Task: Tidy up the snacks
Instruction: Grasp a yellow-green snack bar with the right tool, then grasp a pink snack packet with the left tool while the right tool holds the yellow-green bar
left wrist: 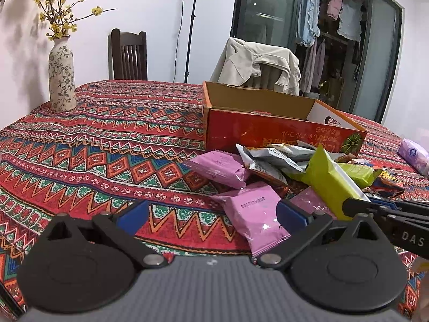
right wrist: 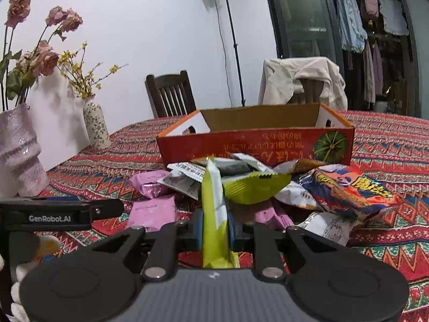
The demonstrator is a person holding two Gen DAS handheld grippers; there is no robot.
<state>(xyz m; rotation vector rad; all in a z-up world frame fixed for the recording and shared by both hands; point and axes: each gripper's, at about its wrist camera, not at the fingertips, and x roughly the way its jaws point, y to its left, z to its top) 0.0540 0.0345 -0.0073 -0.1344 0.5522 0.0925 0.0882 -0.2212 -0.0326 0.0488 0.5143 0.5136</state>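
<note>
Item: green snack packet [right wrist: 214,214], pinched upright by the closed right hand-held gripper [right wrist: 214,234], just above the snack pile [right wrist: 268,187] on the desk [right wrist: 388,139]. Left hand-held gripper [left wrist: 211,214]: spread wide, empty, low beside a pink packet [left wrist: 254,214]. Destination, by judgement: open cardboard box [right wrist: 254,145] behind the pile. Handling: lift clear of the box's near wall, release inside, flat.

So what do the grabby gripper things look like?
Each gripper, left and right, has a grey ribbed body, two round black discs, black link bars with silver rivets, and blue fingers. White lettering runs along their black sides.
</note>
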